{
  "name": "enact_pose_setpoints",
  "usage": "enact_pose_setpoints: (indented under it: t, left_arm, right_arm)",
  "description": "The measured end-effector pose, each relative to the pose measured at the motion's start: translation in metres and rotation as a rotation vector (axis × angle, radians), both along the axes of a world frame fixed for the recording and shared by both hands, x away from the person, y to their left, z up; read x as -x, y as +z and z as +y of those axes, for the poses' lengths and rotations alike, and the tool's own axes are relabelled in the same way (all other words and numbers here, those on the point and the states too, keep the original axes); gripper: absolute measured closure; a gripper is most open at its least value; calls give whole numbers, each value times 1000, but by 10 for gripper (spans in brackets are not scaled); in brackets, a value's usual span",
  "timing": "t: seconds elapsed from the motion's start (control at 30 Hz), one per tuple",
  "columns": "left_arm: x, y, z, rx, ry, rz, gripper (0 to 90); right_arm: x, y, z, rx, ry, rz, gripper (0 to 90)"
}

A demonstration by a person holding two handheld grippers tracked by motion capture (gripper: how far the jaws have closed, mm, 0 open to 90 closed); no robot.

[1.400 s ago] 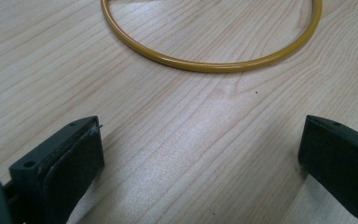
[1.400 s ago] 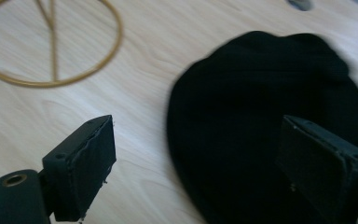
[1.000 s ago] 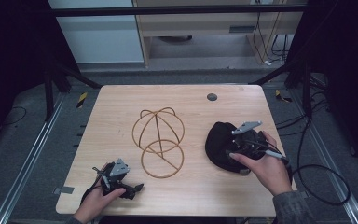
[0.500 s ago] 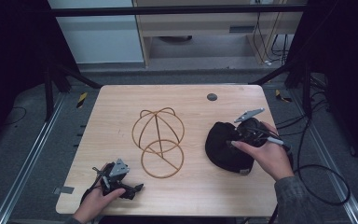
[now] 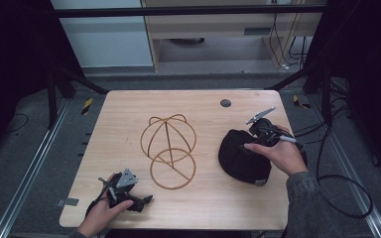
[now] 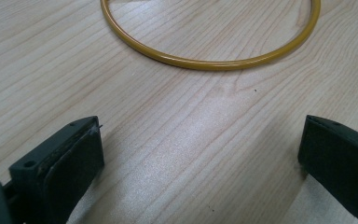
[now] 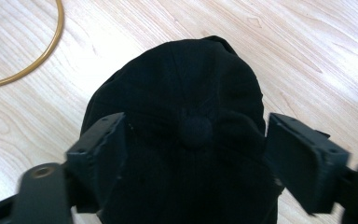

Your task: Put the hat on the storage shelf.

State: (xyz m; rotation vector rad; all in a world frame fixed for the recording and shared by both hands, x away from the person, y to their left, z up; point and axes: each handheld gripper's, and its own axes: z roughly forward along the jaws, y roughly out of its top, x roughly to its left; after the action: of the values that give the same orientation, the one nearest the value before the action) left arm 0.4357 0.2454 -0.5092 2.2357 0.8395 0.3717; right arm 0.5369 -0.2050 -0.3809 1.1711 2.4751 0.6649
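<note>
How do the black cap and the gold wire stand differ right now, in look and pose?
The black cap is soft, dark fabric lying slumped on the table; the gold wire stand is a rigid, see-through frame, a dome rising over a flat ring. The right gripper straddles the cap's top button, its jaws just closing but not pressing; nothing touches the stand. The cap lies right of the stand. Both rest on the table.

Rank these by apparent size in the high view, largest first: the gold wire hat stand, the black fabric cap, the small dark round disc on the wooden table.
1. Gold wire hat stand, largest.
2. Black fabric cap, clearly smaller in outline, partly covered by the right hand.
3. Small dark round disc, by far the smallest; it lies farther from the camera, but not enough to change the order.
</note>
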Motion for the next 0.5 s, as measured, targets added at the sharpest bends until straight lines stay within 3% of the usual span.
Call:
enact_pose_setpoints:
  t: [0.07,0.27,0.5]
  left_arm:
    - [0,0,0,0,0,0,0]
    - [0,0,0,4,2,-1,0]
    - [0,0,0,4,2,-2,0]
  right_arm:
    - [-2,-3,2,32,26,5,249]
    - [-8,-4,4,58,49,19,300]
    - [-13,-8,9,96,73,44,445]
